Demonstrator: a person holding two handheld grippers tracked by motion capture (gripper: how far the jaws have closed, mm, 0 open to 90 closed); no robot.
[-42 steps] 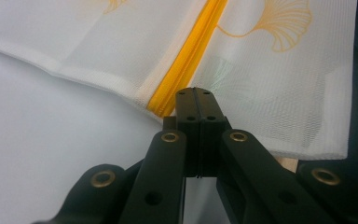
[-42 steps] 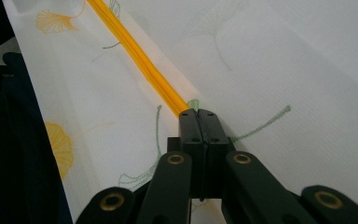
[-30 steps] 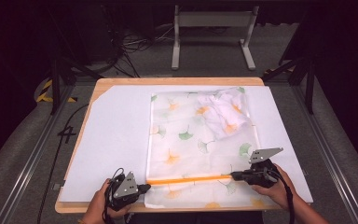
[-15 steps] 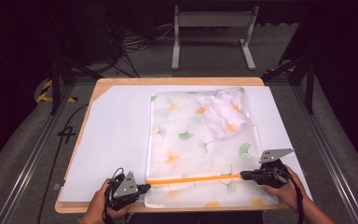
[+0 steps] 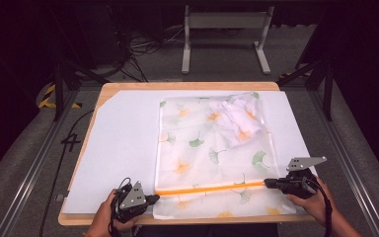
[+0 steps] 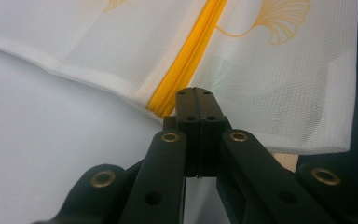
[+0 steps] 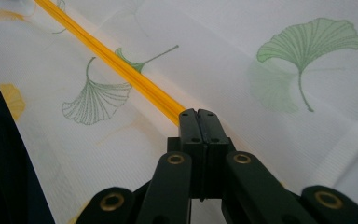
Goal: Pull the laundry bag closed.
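A wooden surface point(image 5: 103, 98) stands in a dark room, covered by a white sheet point(image 5: 123, 143). Behind it, on the grey floor point(image 5: 19, 163), lie cables point(image 5: 138, 47) beside a metal stand point(image 5: 224, 29). A white mesh bag point(image 5: 202, 148) printed with leaves lies on the sheet. The left tool point(image 5: 153, 198) and right tool point(image 5: 267, 183), jaws pressed together, pinch opposite ends of the bag's orange zipper point(image 5: 209, 187) near the front edge.

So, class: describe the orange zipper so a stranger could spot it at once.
Find the white sheet covering the wooden table. On it lies a translucent mesh bag printed with ginkgo leaves. The zipper is the single straight orange stripe across its near end, unlike the scattered leaf prints.
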